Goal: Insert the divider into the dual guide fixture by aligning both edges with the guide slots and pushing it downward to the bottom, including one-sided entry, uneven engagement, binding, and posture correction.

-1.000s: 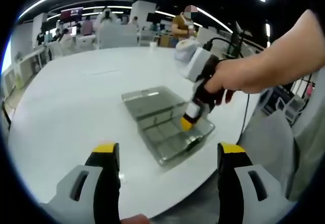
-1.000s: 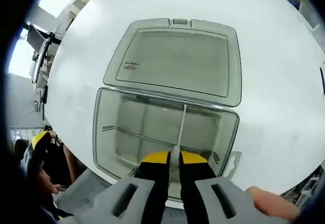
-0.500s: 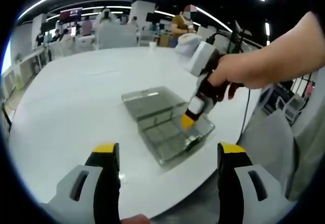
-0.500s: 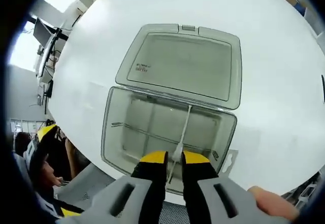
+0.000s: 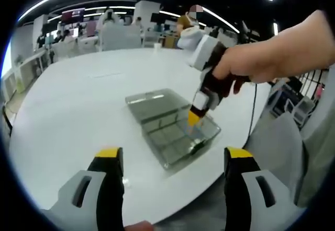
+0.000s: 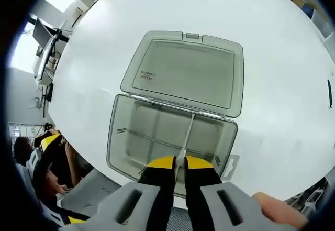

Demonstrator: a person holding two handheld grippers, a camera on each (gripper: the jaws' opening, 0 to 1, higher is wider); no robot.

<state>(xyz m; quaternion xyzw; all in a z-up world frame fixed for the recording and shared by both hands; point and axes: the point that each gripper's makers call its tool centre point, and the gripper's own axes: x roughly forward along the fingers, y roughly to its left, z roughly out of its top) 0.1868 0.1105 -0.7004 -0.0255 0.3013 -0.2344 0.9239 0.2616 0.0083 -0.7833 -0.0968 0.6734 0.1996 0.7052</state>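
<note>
A clear plastic box (image 5: 168, 146) lies on the white table (image 5: 78, 100), its hinged lid (image 5: 152, 104) folded flat behind it. From above, the tray (image 6: 116, 136) holds a long cross partition (image 6: 152, 140), and the lid (image 6: 183, 68) lies beyond. My right gripper (image 6: 175, 163) is shut on the near end of a thin clear divider (image 6: 187, 135) that runs from the front wall to the hinge side. A hand holds that right gripper (image 5: 193, 118) tip-down over the tray's right part. My left gripper (image 5: 175, 155) hangs open near the table's front edge, well short of the box.
The box sits close to the table's rounded near edge (image 6: 157, 202). A dark cable (image 5: 254, 117) hangs off the right side. Desks, screens and people (image 5: 188, 24) fill the room behind the table. A small label (image 6: 229, 166) lies beside the tray.
My right gripper has risen a little with the divider, so the box looks smaller in its view. The left gripper has stayed put.
</note>
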